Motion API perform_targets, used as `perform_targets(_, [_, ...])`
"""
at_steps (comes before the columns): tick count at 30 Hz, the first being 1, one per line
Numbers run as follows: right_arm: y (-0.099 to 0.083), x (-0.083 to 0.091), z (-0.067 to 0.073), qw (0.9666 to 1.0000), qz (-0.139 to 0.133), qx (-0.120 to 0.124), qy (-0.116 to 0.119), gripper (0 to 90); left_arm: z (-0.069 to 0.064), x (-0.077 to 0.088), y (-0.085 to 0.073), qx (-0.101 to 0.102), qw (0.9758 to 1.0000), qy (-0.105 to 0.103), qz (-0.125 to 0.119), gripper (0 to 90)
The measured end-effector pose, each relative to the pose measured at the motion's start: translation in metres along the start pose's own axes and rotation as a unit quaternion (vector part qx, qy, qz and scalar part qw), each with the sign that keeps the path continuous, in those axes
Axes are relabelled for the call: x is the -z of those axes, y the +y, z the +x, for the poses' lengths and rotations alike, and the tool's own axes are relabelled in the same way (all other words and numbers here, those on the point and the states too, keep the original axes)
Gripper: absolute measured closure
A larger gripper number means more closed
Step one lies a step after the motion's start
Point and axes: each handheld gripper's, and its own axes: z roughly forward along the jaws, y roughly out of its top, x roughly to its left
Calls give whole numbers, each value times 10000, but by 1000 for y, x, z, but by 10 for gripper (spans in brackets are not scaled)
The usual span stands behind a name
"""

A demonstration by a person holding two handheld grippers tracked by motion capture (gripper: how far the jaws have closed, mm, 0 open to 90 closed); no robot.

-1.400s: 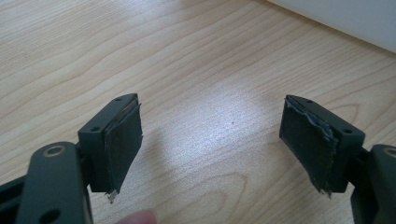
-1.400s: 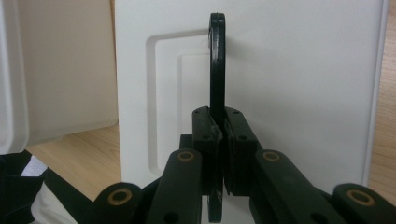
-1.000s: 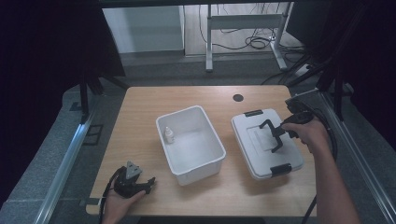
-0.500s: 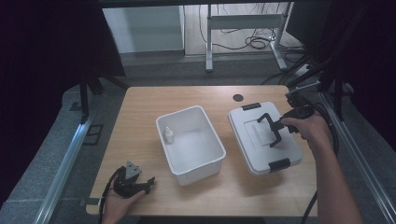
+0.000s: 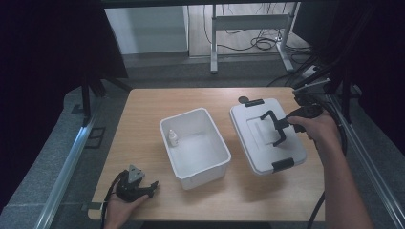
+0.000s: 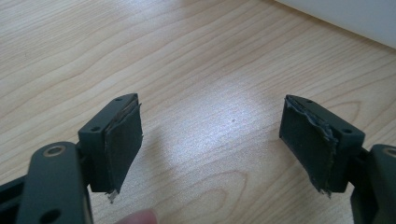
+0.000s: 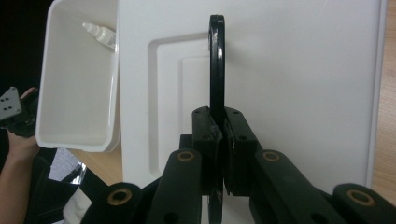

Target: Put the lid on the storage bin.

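Observation:
A white lid [image 5: 253, 143] with a black handle [image 5: 273, 125] hangs tilted just above the table at the right, casting a shadow below. My right gripper [image 5: 282, 126] is shut on that handle [image 7: 216, 60], its pads pinching the thin black bar over the lid [image 7: 299, 70]. An open white bin [image 5: 195, 147] stands in the middle with a small white bottle [image 5: 173, 138] inside it. The bin [image 7: 77, 88] and the bottle [image 7: 99, 31] lie beyond the lid's edge. My left gripper [image 5: 152, 186] rests open at the table's front left, with nothing between its jaws [image 6: 219, 144].
The lid carries black clips at its far end [image 5: 254, 102] and near end [image 5: 283, 164]. A small dark round disc [image 5: 242, 99] lies at the table's back edge. Bare wood [image 6: 210, 65] spreads ahead of the left gripper. Metal rails run along both table sides.
The right hand has risen with the lid, which has come up off the table and shifted slightly toward the bin. The left hand has stayed where it was.

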Motion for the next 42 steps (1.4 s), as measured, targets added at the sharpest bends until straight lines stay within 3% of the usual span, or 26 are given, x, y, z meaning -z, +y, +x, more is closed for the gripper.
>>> perform_targets(11, [4,7,13,9998,-109,103,146,852,-2,-1,0,-51,10000,-17,44,215])
perform_targets(22, [12,8,29,9998,-79,170,102,852,-3,-2,0,-106,9999,-1,69,215])
perform_targets(42, [23,-6,59,9996,80,251,106,851,-3,-3,0,-134,9999,-39,97,215])
